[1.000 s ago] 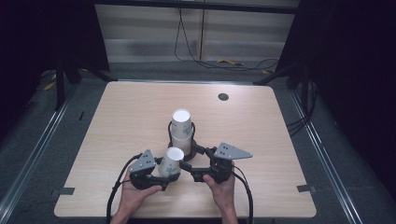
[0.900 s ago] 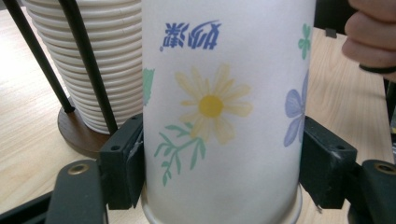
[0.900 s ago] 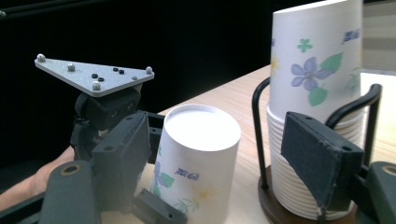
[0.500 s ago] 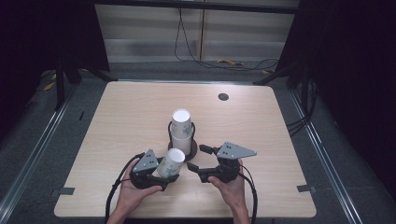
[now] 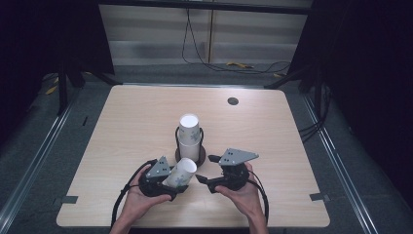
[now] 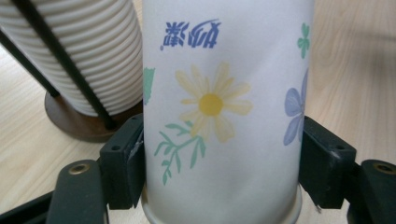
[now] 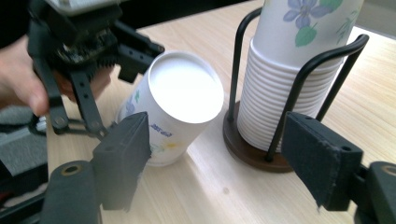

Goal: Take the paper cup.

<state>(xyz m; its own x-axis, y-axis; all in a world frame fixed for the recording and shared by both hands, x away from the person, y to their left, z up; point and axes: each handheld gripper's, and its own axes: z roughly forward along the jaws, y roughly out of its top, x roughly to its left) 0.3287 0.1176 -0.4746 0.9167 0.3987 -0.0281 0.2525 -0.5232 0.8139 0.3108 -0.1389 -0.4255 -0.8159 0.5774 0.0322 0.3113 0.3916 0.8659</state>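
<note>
We find the left gripper [image 5: 168, 181] clamped on a flowered paper cup [image 5: 179, 173], its two black pads pressing the cup's sides near the rim, as the left gripper view shows. The cup [image 6: 219, 112] is tilted, closed bottom pointing up and away from the person, and lies just in front of the cup rack [image 5: 190, 155]. The right gripper [image 5: 207, 173] sits beside the rack's base on the person's right; its jaws stand partly apart, have just been closing a little, and grip nothing. In the right gripper view the held cup [image 7: 175, 105] lies just left of the rack [image 7: 261, 149], whose black wire loops enclose a stack of cups [image 7: 289, 84] standing upside down. The rack stands near the middle of the table [image 5: 122, 122].
</note>
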